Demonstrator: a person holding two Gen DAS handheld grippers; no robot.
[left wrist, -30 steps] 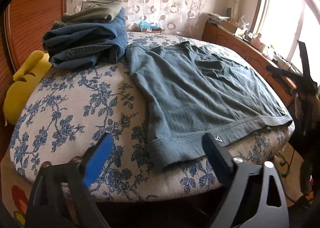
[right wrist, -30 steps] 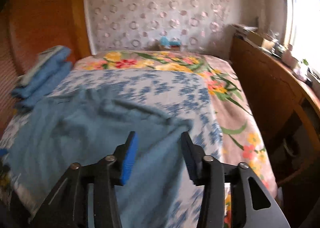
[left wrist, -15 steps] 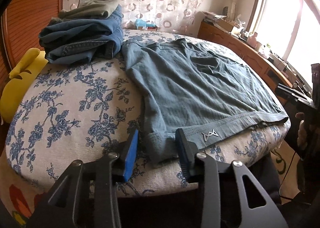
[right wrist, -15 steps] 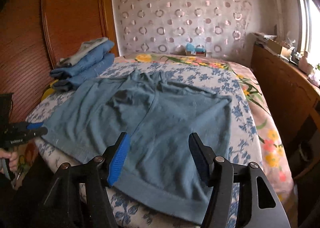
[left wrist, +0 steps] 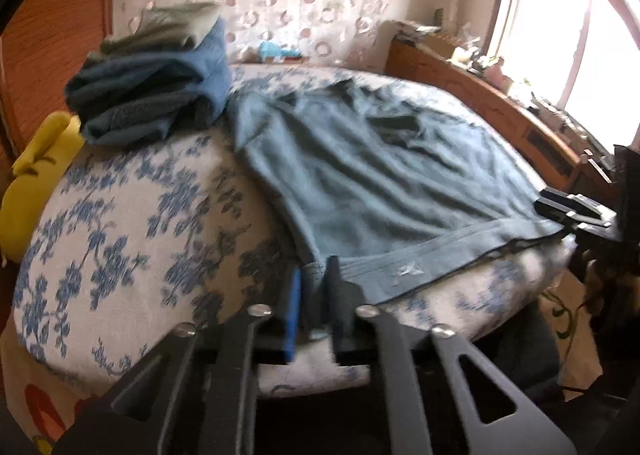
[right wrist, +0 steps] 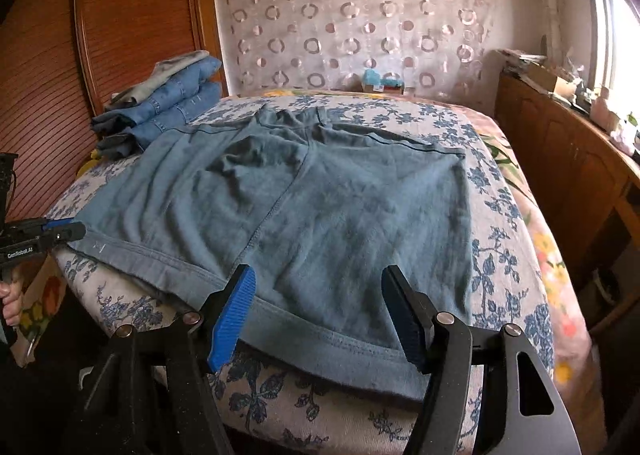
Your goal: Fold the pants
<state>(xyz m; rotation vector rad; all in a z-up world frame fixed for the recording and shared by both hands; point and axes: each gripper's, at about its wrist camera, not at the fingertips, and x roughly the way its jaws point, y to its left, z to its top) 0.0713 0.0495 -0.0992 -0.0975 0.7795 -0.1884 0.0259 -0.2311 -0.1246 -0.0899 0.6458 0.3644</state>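
Grey-blue pants (right wrist: 320, 207) lie spread flat on the bed, hem at the near edge; they also show in the left wrist view (left wrist: 380, 183). My left gripper (left wrist: 314, 295) is shut on the hem's left corner, and shows in the right wrist view (right wrist: 64, 231). My right gripper (right wrist: 320, 315) is open, its jaws straddling the hem near the right corner without gripping; it shows in the left wrist view (left wrist: 568, 211).
A stack of folded jeans (left wrist: 152, 95) sits at the bed's far left, also in the right wrist view (right wrist: 160, 111). A yellow cushion (left wrist: 36, 167) lies beside it. A wooden cabinet (right wrist: 560, 159) runs along the right. The floral bedspread (left wrist: 120, 223) covers the bed.
My left gripper moved in and closed on the hem's left corner. My right gripper came nearer the hem and stays open.
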